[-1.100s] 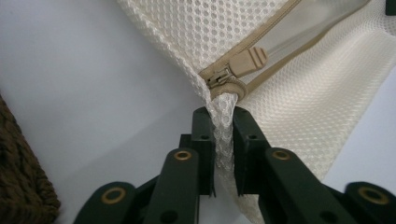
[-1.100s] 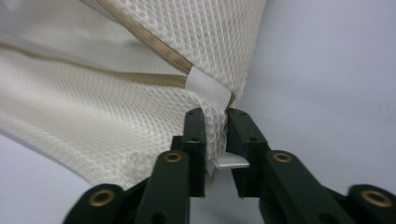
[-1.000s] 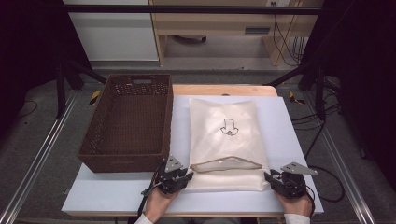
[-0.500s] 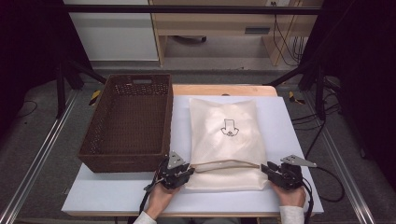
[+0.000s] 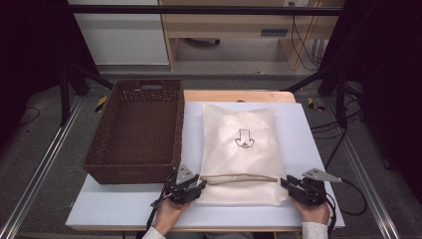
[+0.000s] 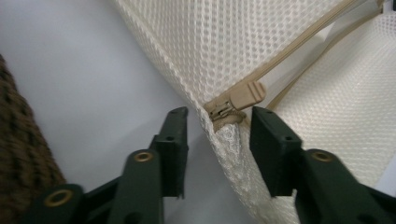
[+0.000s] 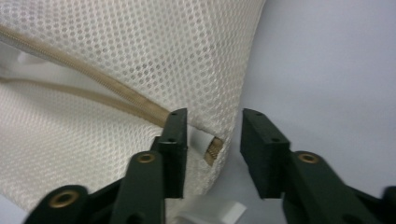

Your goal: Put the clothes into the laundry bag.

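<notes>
A dark brown woven basket (image 5: 134,130) stands on the white tabletop (image 5: 308,134) just up and left of the left jaws; in the left gripper view its edge (image 6: 18,154) lies left of them. Grey floor (image 5: 45,149) and black cables (image 5: 303,40) lie well beyond
</notes>
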`<state>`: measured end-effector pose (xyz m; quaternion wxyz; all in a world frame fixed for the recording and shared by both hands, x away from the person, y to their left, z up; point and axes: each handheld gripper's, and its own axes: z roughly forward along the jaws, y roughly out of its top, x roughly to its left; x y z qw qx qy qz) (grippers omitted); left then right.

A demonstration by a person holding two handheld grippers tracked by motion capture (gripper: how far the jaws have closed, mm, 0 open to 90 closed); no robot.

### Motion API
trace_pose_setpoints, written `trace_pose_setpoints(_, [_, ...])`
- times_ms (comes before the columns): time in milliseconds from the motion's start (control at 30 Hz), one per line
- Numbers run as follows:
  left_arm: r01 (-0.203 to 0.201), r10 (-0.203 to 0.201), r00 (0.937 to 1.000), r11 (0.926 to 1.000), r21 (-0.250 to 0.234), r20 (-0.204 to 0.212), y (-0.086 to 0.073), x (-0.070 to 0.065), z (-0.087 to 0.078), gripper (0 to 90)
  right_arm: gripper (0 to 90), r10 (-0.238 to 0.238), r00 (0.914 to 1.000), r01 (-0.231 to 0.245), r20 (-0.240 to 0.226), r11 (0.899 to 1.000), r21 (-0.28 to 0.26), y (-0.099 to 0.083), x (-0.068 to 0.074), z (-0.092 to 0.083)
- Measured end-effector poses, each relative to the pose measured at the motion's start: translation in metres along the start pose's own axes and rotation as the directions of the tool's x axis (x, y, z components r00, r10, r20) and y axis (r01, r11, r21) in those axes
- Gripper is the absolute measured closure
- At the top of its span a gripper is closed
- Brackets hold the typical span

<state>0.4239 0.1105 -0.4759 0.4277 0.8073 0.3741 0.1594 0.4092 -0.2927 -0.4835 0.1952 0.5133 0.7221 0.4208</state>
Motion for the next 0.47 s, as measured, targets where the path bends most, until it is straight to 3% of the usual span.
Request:
trace_pose_setpoints(33, [-0.002,0.002,1.0,0.9999,-0.016,0.006,0.001,0.0,-0.004,52.5,58.0,-0.008,1.0,0.008,0.002,1.0,-0.017,0.001,-0.001,-0.002])
trace_pose_setpoints(67, [-0.008,0.008,0.9998,0.9993,-0.036,0.016,0.003,-0.001,-0.009,46.7,50.0,-0.009,0.9999,0.009,0.011,0.997,-0.074,0.004,-0.001,-0.008])
trace_pose_setpoints(133, [-0.024,0.025,0.9996,0.9979,-0.06,0.017,0.005,-0.002,-0.016,43.5,47.1,-0.008,0.9998,0.01,0.019,0.995,-0.096,0.005,-0.001,-0.01])
trace_pose_setpoints(167, [-0.028,0.029,0.9995,0.9973,-0.067,0.014,0.005,-0.003,-0.019,37.4,41.1,-0.01,0.9995,0.014,0.029,0.989,-0.148,0.008,-0.002,-0.016])
trace_pose_setpoints(200, [-0.029,0.03,0.9994,0.9969,-0.072,0.014,0.006,-0.003,-0.021,35.8,38.5,-0.011,0.9994,0.016,0.034,0.986,-0.163,0.009,-0.003,-0.017])
trace_pose_setpoints(467, [-0.034,0.035,0.9993,0.997,-0.069,0.012,0.002,0.0,-0.031,31.4,28.9,-0.001,0.9973,0.016,0.074,0.979,-0.204,0.011,-0.006,-0.022])
